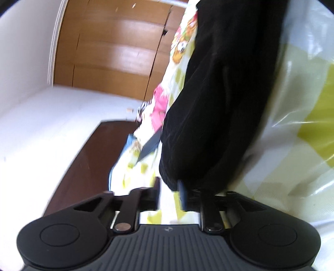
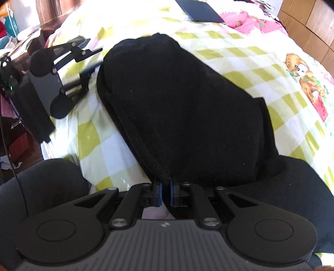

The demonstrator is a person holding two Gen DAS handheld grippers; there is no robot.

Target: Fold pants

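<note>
At six o'clock in the right wrist view the right gripper is nearly pressed together, its blue pads pinching the near edge of the black pants. The pants lie in a thick bundle on the bed, over a yellow-and-white checked sheet, running up toward twelve o'clock. The cloth looks soft, limp and fairly light, so it should drape and sag from any single hold; I would take it at edges or corners, two points at once, to keep a fold straight. At nine to ten o'clock the left gripper sits just beside the far-left end of the bundle, fingers spread.

The left wrist view confirms that: the left gripper is spread, its right finger touching the dark cloth and nothing clamped. Only this view shows the wooden wardrobe beyond the bed; only the right view shows the pants' whole outline and a dark flat object at twelve o'clock.
</note>
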